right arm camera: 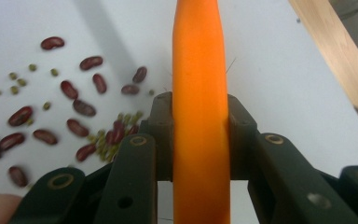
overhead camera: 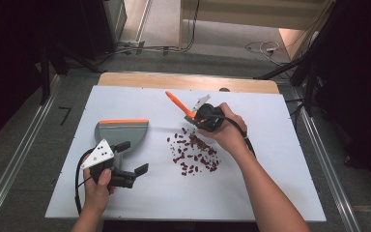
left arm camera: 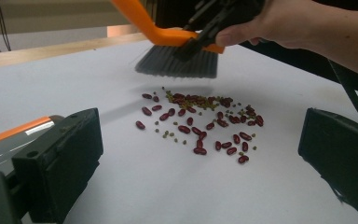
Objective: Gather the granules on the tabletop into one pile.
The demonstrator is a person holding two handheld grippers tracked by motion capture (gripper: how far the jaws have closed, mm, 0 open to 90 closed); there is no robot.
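Just above the scattered beans (overhead camera: 193,154) at frame centre, the right claw (overhead camera: 200,118) grips the orange brush (overhead camera: 179,105); the dustpan (overhead camera: 121,133) lies left, beside the open left claw (overhead camera: 128,162)

Both forearms are bare, each hand carrying a black gripper (overhead camera: 125,175) with a trailing black cable, the left topped by a grey three-cornered plate.
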